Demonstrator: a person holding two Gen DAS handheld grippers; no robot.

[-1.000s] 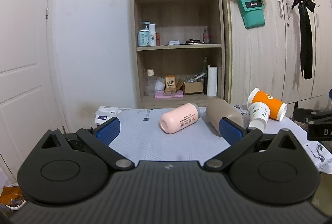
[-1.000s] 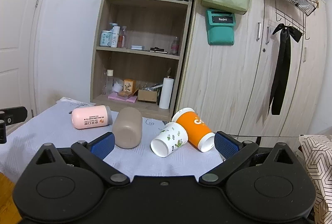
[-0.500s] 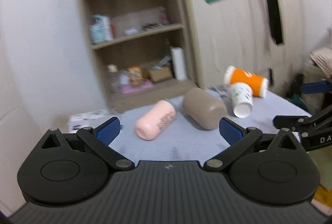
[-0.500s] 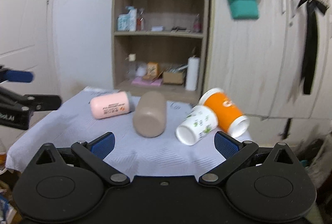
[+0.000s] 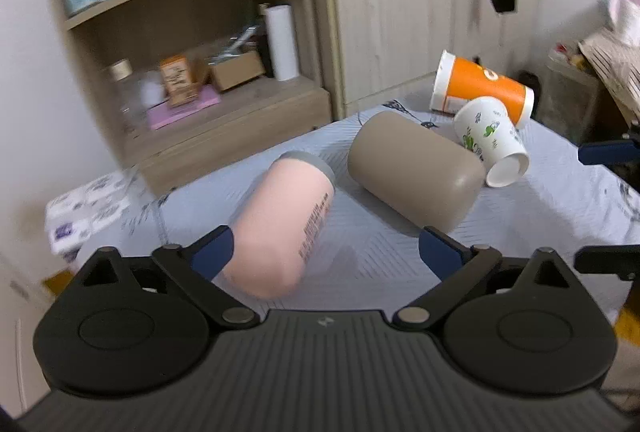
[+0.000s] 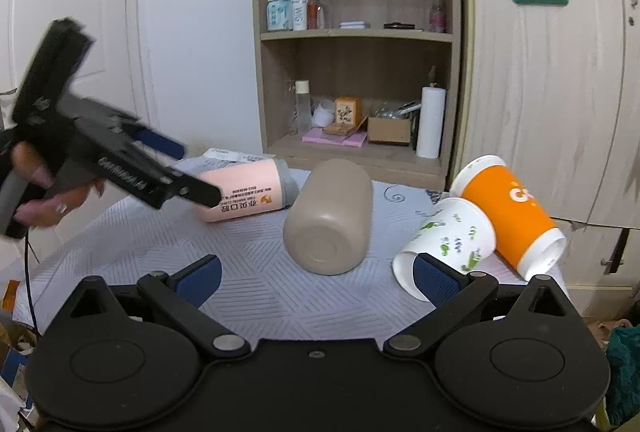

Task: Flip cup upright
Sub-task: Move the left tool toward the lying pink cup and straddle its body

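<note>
Pink cup (image 5: 282, 224) on side, base toward left gripper (image 5: 326, 252)

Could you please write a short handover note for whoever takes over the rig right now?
Left claw: open, closing in on the pink cup, its base between the fingers, not gripped.
Right claw: open, holding nothing, facing the tan cup.
All four cups lie on their sides on the table; the white paper cup leans against the orange paper cup.
Done: nothing upright. Left: grip, flip, stand up.
</note>
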